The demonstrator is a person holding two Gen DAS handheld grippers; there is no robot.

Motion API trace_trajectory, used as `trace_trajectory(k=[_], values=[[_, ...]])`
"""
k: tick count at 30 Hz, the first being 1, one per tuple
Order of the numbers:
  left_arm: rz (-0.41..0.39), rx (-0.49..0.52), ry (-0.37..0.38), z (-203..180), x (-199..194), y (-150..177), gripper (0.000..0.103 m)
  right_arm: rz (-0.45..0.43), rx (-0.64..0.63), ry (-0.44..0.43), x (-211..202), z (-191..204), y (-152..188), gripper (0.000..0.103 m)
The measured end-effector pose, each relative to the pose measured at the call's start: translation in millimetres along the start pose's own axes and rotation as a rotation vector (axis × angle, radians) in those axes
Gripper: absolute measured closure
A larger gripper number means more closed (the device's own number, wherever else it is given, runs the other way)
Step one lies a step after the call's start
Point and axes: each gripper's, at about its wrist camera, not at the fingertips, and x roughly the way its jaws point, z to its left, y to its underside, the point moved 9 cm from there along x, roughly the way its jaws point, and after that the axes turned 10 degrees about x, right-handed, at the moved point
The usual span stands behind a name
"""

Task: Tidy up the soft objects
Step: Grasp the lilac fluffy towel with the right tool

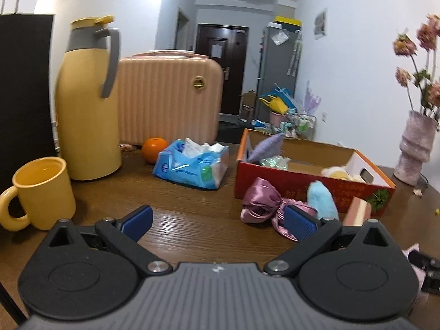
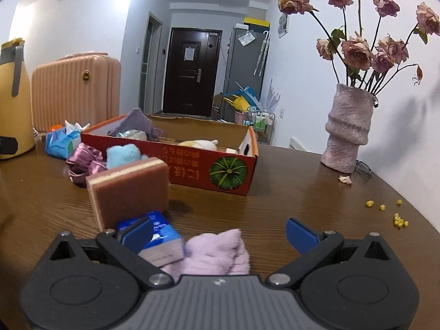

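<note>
Black hand-held gripper (image 1: 218,224) with blue ribbed fingertips (image 1: 298,224), silver screws, grey ridged body.

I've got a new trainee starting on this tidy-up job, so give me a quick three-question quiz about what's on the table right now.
1. True or false: the right gripper has its jaws shut on the lilac cloth.
2. Which lies inside the red box: A) brown sponge, B) purple pouch, C) satin bow?
3. What fruit sits beside the tissue pack?

Key: 1 false, jaws open; 2 B; 3 an orange.
</note>
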Motion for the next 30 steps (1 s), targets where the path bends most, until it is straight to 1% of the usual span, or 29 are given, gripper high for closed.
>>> trace_trajectory(k=[4, 6, 11, 15, 20, 22, 25, 26, 27, 29, 30], values=[[0.009, 0.048, 0.004, -12, 3, 5, 0.000, 0.024, 0.022, -0.008, 1, -9, 4, 0.000], [0.010, 0.060, 0.010, -15, 4, 7, 0.000, 0.046, 0.027, -0.007, 5, -13, 10, 0.000], [0.019, 0.070, 0.024, -19, 7, 12, 0.000, 0.085, 0.071, -0.044, 6, -19, 24, 0.000], [0.029, 0.064, 0.038, -20, 8, 16, 0.000, 0.109, 0.057, -0.069, 5, -11, 33, 0.000], [0.036, 0.068, 0.051, -23, 10, 20, 0.000, 0.140, 0.024, -0.063, 8, -4, 41, 0.000], [0.035, 0.072, 0.053, -25, 11, 20, 0.000, 0.158, 0.029, -0.068, 12, -3, 43, 0.003], [0.037, 0.071, 0.053, -25, 11, 20, 0.000, 0.185, 0.035, -0.086, 17, -1, 46, 0.015], [0.037, 0.069, 0.054, -25, 12, 21, 0.000, 0.193, 0.035, -0.097, 18, 0, 47, 0.022], [0.037, 0.066, 0.055, -25, 12, 21, 0.000, 0.201, 0.035, -0.110, 19, 2, 48, 0.032], [0.033, 0.059, 0.060, -23, 11, 21, 0.000, 0.204, 0.033, -0.117, 19, 3, 48, 0.040], [0.031, 0.057, 0.060, -23, 11, 20, 0.000, 0.198, 0.041, -0.122, 18, 3, 47, 0.047]])
